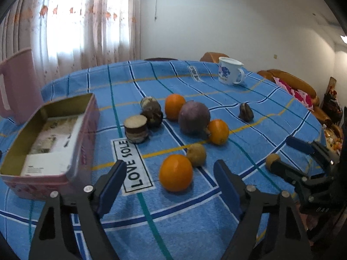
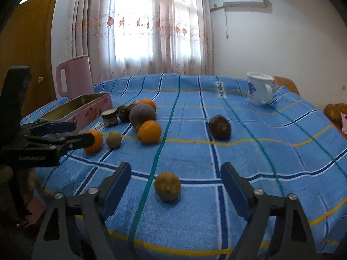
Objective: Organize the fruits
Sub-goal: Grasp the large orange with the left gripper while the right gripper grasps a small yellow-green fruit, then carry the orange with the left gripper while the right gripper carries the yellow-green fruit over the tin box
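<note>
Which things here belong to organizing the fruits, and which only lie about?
For the job:
- round orange fruits, nearest one
- large purple round fruit
- small brownish-green fruit
- open pink rectangular tin box

Lying about:
- white enamel mug with blue flowers
- pink plastic jug

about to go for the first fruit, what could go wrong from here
The small brownish fruit between the open right tool fingers is round and may roll toward the near table edge when they close. The left tool, also open, lines up on the nearest orange, which could bump the small fruit just behind it.
</note>
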`<state>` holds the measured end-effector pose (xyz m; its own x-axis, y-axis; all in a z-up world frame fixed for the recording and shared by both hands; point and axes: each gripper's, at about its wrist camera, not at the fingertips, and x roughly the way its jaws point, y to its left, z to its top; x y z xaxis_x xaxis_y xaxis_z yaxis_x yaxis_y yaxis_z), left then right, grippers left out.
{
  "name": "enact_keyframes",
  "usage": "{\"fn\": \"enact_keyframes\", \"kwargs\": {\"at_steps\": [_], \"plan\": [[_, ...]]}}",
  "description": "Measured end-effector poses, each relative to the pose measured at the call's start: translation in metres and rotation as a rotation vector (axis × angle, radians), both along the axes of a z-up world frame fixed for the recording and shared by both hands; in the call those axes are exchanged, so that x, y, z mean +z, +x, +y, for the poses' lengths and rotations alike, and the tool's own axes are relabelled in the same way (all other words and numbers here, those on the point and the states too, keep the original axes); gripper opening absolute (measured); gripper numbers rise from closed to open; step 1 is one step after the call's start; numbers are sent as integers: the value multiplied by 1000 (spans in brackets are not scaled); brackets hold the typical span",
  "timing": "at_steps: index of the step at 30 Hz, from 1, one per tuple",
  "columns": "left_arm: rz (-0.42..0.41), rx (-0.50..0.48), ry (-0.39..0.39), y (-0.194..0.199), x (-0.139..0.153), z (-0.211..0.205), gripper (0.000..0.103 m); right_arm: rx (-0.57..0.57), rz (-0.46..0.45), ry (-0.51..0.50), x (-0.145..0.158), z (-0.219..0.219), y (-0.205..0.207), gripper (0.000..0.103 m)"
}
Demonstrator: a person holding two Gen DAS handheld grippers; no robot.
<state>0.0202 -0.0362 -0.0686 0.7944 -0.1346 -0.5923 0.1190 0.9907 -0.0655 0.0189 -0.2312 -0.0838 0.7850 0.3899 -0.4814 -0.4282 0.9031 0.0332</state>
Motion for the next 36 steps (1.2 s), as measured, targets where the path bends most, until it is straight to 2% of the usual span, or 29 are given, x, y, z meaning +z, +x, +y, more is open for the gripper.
{"fn": "enact_keyframes", "kwargs": {"at_steps": [4,6,8,10,14,17,21,30,36], "plan": [[40,-25,-33,7,-7,-2,68,29,24,7,-6,3,2,67],[55,-31,-39,9,-9,-4,66,39,32,0,-9,6,3,60],[65,-38,-50,11,-11,-5,63,46,46,-6,-11,7,5,47],[80,-43,-61,13,-13,-5,60,56,56,-10,-15,8,7,40],[97,-55,-73,15,-14,-5,42,72,45,-23,-17,9,5,28],[95,-58,-90,14,-14,-2,36,77,39,-29,-17,10,5,28],[91,-67,-116,13,-13,2,35,101,30,-33,-15,14,2,28],[23,-46,-104,3,-1,12,35,158,12,-33,0,30,5,28],[-36,-10,-76,-3,15,25,35,227,-33,-34,27,53,10,28]]}}
